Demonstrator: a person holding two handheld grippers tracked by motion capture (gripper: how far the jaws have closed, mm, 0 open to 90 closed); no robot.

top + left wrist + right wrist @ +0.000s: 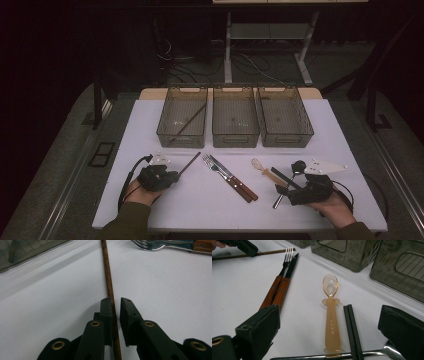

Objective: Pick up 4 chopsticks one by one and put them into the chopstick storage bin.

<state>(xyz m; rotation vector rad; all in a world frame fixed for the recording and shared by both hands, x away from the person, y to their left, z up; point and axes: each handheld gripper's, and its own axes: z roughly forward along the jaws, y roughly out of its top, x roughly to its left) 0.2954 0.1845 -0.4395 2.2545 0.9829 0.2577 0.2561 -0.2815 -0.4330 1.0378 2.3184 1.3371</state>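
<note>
The left gripper [172,176] sits low on the white table [200,210], near the front edge and well to the left of the fork [216,169]. Its jaws are drawn in tight around a brown wooden chopstick [109,285], pinching the stick between the pads. In the left gripper view the chopstick runs straight up from between the jaws, lying flat on the table, its far end pointing towards the fork's tines. A second brown chopstick [187,123] lies slanted inside the left bin [183,136], beyond the fork.

Over to the right of the fork, the right gripper [285,192] rests on the table with its jaws spread wide, nothing between the pads. In front of it lie a translucent orange spoon [331,315], a pair of black chopsticks [352,330] just beside it, and a metal utensil [337,356] crossing underneath. The knife [287,277] lies against the fork, both wood-handled.
</note>
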